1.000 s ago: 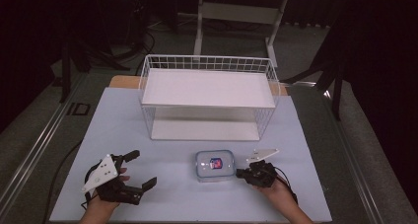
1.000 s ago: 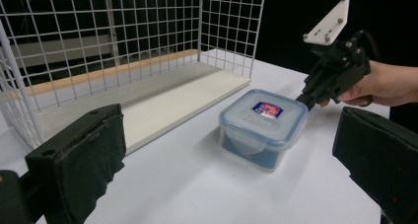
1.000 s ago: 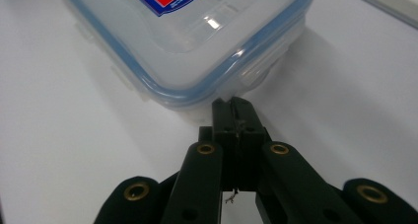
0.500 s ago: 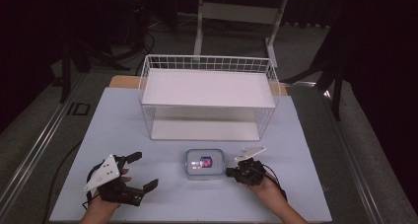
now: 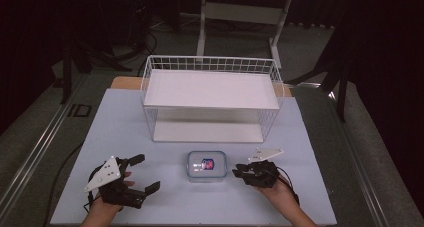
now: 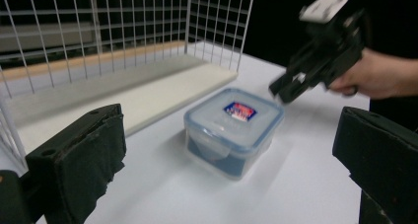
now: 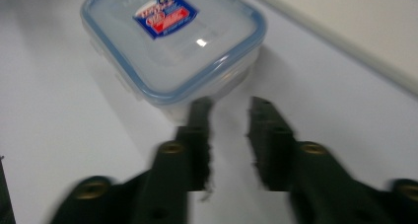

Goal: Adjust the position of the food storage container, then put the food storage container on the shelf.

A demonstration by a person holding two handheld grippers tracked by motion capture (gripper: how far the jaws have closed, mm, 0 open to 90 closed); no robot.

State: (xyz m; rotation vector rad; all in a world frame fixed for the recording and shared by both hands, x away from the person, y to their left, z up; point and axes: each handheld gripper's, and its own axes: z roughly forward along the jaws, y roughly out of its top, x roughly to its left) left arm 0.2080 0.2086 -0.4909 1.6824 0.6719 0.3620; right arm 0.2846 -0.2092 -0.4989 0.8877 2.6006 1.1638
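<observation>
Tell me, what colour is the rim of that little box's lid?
Blue, around the box lid; clearest in the right gripper view.

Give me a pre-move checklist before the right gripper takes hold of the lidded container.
1. Right gripper jaws parted: ok, they have just been opening, nothing between them.
2. Jaws wide enough for the container: not ok, the gap looks narrower than the box.
3. Gripper lined up with container: ok, tips at its near edge.
4. Container lid seated: ok, it sits flat.
5. Left gripper out of the way: ok, open and apart from the box.
6. Wire basket space free: ok, shelf bare.
</observation>
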